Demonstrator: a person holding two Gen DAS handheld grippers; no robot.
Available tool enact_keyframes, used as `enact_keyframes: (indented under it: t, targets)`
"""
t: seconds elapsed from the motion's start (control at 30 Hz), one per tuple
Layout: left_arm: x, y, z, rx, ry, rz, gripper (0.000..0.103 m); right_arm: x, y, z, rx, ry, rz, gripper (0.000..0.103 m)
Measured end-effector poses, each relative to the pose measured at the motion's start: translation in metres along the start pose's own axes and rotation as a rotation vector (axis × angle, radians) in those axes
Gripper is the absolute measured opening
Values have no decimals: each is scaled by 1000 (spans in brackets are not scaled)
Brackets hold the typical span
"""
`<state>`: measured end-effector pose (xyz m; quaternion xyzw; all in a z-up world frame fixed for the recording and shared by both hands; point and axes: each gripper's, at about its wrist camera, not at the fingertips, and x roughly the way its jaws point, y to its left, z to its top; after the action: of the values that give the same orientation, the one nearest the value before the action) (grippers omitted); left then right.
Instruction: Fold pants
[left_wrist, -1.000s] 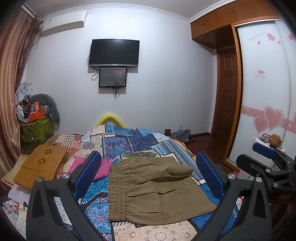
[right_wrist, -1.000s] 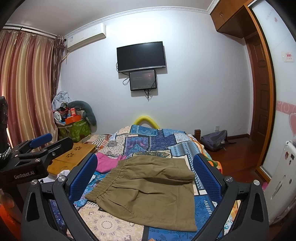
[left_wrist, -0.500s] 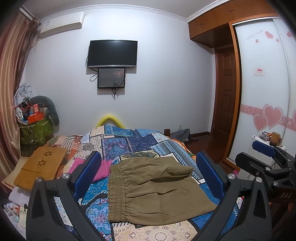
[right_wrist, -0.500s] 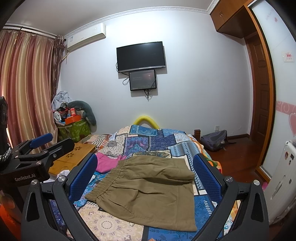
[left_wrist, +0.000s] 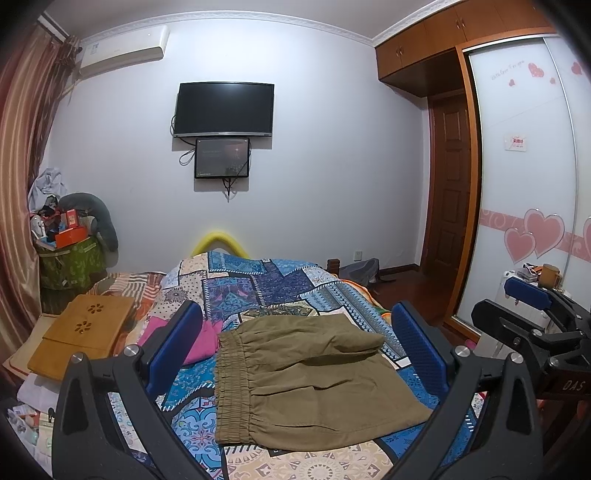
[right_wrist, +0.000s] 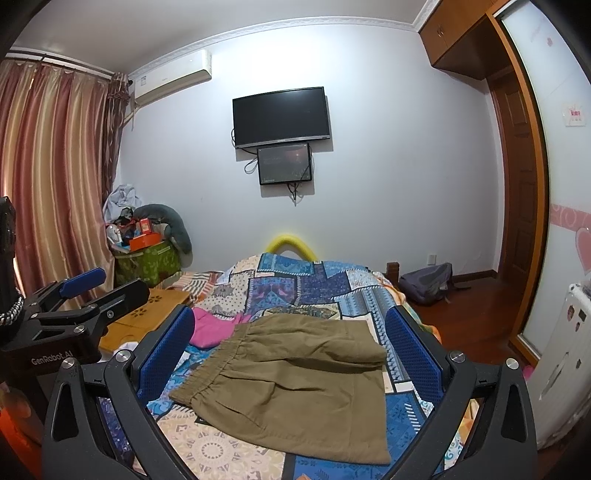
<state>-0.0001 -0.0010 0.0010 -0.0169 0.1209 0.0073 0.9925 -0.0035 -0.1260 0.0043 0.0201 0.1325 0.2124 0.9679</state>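
Note:
Olive-brown pants (left_wrist: 306, 376) lie folded on the patchwork bedspread (left_wrist: 258, 280), elastic waistband to the left, a fold of fabric across the far edge. They also show in the right wrist view (right_wrist: 295, 384). My left gripper (left_wrist: 295, 347) is open and empty, held above the near end of the bed, apart from the pants. My right gripper (right_wrist: 291, 343) is open and empty, likewise held back from the pants. The right gripper shows at the right edge of the left wrist view (left_wrist: 532, 314). The left gripper shows at the left of the right wrist view (right_wrist: 81, 291).
A pink garment (left_wrist: 199, 343) lies on the bed left of the pants. A wooden lap tray (left_wrist: 81, 336) sits at the bed's left side. A cluttered green bin (left_wrist: 70, 258) stands by the curtain. A grey backpack (right_wrist: 428, 282) lies on the floor by the door. A wardrobe (left_wrist: 528, 184) stands right.
Both grippers stay open and nearly still. The left wrist view has shifted very slightly. The pants have not moved.

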Motion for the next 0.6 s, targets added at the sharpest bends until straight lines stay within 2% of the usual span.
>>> enact_keyframes:
  t: [0.6]
  targets:
    - [2,0,-4,8,4,9,103,1,2,-2,-5,10,5,103]
